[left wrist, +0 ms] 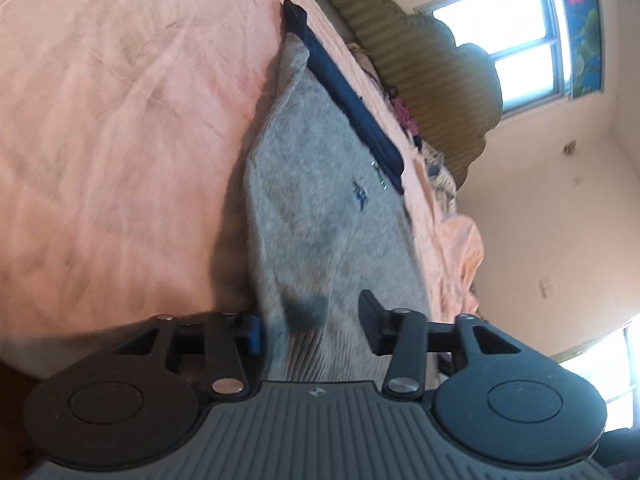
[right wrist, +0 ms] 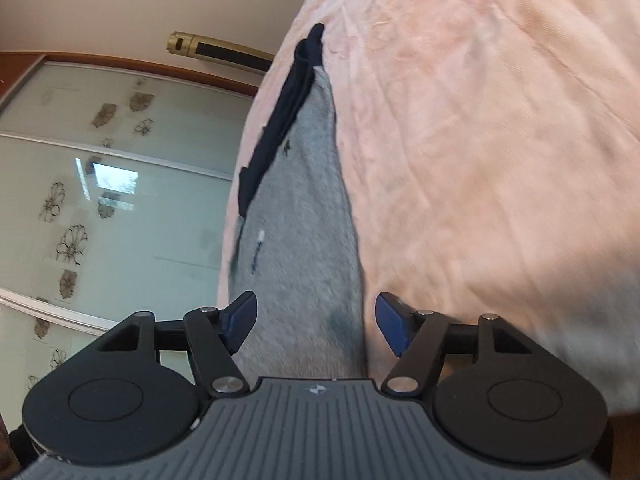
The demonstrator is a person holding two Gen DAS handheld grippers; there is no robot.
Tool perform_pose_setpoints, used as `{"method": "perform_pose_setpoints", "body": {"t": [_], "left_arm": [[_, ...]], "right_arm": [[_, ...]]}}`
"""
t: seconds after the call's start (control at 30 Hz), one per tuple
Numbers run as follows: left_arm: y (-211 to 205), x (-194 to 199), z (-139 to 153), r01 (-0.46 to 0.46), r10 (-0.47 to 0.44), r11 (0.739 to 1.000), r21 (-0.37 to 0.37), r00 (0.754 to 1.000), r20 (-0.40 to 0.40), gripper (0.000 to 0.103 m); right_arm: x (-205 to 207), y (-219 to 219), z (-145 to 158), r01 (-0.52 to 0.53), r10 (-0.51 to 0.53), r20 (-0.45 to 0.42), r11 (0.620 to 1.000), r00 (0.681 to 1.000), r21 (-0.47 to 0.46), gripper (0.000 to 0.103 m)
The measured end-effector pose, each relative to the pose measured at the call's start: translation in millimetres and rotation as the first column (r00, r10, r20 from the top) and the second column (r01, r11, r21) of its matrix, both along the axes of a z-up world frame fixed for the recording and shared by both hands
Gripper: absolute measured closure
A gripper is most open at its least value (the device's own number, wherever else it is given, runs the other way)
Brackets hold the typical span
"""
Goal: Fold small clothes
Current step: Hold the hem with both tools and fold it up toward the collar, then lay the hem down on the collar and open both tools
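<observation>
A small grey garment (left wrist: 320, 200) with a dark navy band (left wrist: 344, 92) along its far edge lies on the pink bedsheet (left wrist: 120, 120). My left gripper (left wrist: 310, 328) is open, its jaws on either side of the garment's near end, the cloth running between them. In the right wrist view the same grey garment (right wrist: 304, 220) with its navy band (right wrist: 280, 120) runs between the jaws of my right gripper (right wrist: 316, 324), which is open too. Whether the fingers touch the cloth cannot be told.
The pink bedsheet (right wrist: 480, 140) covers the bed. An olive padded headboard (left wrist: 420, 68) and a pile of other clothes (left wrist: 404, 116) lie past the garment. A window (left wrist: 500, 40) and a sliding glass wardrobe door (right wrist: 120, 200) flank the bed.
</observation>
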State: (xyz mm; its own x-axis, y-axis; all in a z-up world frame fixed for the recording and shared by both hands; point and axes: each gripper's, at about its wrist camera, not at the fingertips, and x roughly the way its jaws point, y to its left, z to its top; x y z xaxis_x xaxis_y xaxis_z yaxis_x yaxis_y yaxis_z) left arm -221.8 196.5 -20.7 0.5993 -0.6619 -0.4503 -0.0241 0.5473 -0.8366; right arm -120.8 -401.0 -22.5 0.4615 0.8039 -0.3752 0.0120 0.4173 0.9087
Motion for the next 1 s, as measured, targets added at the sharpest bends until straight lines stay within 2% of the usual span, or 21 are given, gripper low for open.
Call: {"method": "perform_pose_setpoints", "body": {"t": [0.1,0.17,0.23,0.3,0.37,0.4,0.43,0.47,0.5,0.53,0.6,0.77,0.83,0.93,1.0], "left_arm": [[-6.2,7.7,4.2,0.013,-0.013,1.0,0.006,1.0,-0.002,0.054],[-9.6,5.3,5.3,0.031,-0.031,0.999,0.018,1.0,-0.003,0.054],[-10.8,0.9,1.6,0.039,-0.039,0.999,-0.013,0.999,-0.007,0.054],[-12.1,-2.5,-4.3,0.033,-0.034,0.998,-0.046,0.999,-0.012,0.054],[-16.1,-3.3,-5.2,0.032,-0.033,0.998,-0.054,0.999,-0.014,0.055],[-18.1,-3.3,-5.0,0.034,-0.035,0.998,-0.052,0.999,-0.016,0.055],[-20.0,-3.4,-5.3,0.037,-0.038,0.998,-0.049,0.999,-0.018,0.055],[-20.1,-3.4,-5.4,0.041,-0.042,0.998,-0.05,0.999,-0.021,0.056],[-20.1,-3.6,-5.7,0.046,-0.047,0.998,-0.049,0.999,-0.023,0.059],[-20.1,-4.2,-6.0,0.047,-0.048,0.998,-0.036,0.998,-0.031,0.074],[-20.7,-4.8,-9.0,0.06,-0.06,0.998,-0.007,0.997,-0.057,0.094],[-23.4,-15.8,10.6,0.068,-0.07,0.994,0.084,0.997,0.022,0.098],[-24.2,-20.9,20.5,0.077,-0.084,0.988,0.135,0.995,0.045,0.098],[-20.3,-31.6,29.6,0.095,-0.108,0.979,0.179,0.992,0.066,0.099],[-13.3,-32.0,27.0,0.088,-0.097,0.979,0.184,0.994,0.042,0.099]], "right_arm": [[13.6,20.0,1.4,-0.066,0.066,-0.008,0.998,0.998,-0.013,0.036],[12.1,40.5,4.2,-0.178,0.177,-0.022,0.983,0.984,-0.04,0.036],[3.0,59.9,4.3,-0.274,0.272,-0.042,0.96,0.961,-0.055,0.038],[-4.2,65.4,6.2,-0.279,0.277,-0.035,0.957,0.96,-0.075,0.038],[-2.3,62.0,3.2,-0.236,0.235,-0.041,0.971,0.971,-0.028,0.042],[-1.2,60.5,-0.6,-0.211,0.209,-0.058,0.977,0.976,-0.023,0.055],[0.9,62.1,-3.7,-0.204,0.2,-0.079,0.978,0.977,-0.046,0.063],[1.5,63.3,-6.4,-0.21,0.201,-0.104,0.974,0.974,-0.082,0.083],[1.8,65.1,-10.5,-0.218,0.204,-0.13,0.97,0.97,-0.104,0.098],[0.4,64.5,-12.7,-0.22,0.207,-0.13,0.971,0.97,-0.092,0.098],[-3.7,66.2,-9.2,-0.236,0.223,-0.109,0.964,0.969,-0.12,0.098],[-12.2,75.8,7.8,-0.306,0.301,-0.057,0.933,0.952,-0.189,0.095],[-14.6,75.4,11.7,-0.319,0.313,-0.063,0.924,0.948,-0.211,0.095],[-22.4,69.2,16.7,-0.328,0.318,-0.081,0.91,0.945,-0.252,0.096],[-27.1,62.4,18.0,-0.321,0.306,-0.098,0.91,0.947,-0.264,0.096]]}}
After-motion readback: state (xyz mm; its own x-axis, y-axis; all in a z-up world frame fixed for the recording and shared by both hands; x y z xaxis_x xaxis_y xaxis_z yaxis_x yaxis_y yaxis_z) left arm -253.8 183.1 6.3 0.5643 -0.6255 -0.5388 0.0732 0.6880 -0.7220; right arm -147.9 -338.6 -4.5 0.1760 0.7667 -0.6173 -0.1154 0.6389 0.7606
